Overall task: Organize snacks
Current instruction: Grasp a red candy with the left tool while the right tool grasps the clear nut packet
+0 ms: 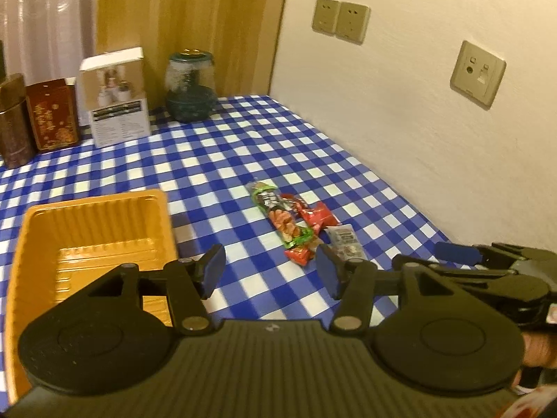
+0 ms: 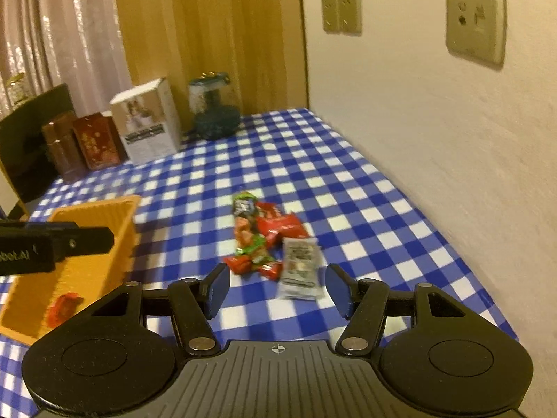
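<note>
while angled down, both grippers (image 1: 269,271) (image 2: 277,289) gape.

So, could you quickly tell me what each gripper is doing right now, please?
Left gripper: open, holding nothing.
Right gripper: open, holding nothing; the snacks lie ahead of it.

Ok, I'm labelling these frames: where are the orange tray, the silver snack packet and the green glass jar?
orange tray (image 1: 158,209): left wrist view, far right rim.
silver snack packet (image 2: 299,268): right wrist view, middle of the wrapper.
green glass jar (image 1: 189,101): left wrist view, rounded lower body.
</note>
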### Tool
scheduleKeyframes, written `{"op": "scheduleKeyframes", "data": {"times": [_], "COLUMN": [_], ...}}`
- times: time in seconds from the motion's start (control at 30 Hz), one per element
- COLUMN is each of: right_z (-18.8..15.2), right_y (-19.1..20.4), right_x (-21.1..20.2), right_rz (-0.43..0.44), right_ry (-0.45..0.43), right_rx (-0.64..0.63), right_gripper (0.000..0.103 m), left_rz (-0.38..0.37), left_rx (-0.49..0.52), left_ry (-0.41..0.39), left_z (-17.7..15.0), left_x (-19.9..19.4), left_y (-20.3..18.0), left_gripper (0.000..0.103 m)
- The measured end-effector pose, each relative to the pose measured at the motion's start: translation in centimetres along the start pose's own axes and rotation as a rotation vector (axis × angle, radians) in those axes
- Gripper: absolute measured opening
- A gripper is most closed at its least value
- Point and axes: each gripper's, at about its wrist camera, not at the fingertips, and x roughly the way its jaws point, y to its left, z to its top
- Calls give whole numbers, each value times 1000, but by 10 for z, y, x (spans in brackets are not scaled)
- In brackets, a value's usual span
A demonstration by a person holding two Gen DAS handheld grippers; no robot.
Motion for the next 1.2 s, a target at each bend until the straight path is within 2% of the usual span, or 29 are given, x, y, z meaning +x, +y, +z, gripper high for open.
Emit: {"op": "scheduleKeyframes", "data": {"times": [0.33, 0.43, 0.57, 0.6, 0.67, 0.77, 1.03, 1.2], "right_z": [-8, -7, 3, 5, 6, 9, 8, 7], "right_y": [-33, -40, -40, -40, -40, -37, -37, -37], "right_x": [37, 49, 68, 75, 87, 101, 126, 126], "right_rz": [21, 34, 49, 47, 49, 16, 16, 19], "right_ry": [7, 30, 53, 66, 90, 114, 177, 184], "right_rx": [38, 76, 108, 110, 113, 69, 91, 91], "right_gripper": [61, 61, 60, 60, 49, 44, 43, 40], "left_rz": [-49, -21, -6, 5, 14, 25, 22, -3], "left_rx": [39, 95, 63, 67, 78, 71, 80, 83], "left_ry": [59, 54, 79, 84, 90, 112, 134, 145], "left_z": [-3, -2, 0, 0, -1, -2, -4, -6], "left_x": [66, 80, 98, 101, 106, 115, 127, 129], "left_y": [-25, -31, -23, -23, -21, -16, -12, -12], "left_gripper": [54, 54, 54, 54, 54, 54, 54, 54]}}
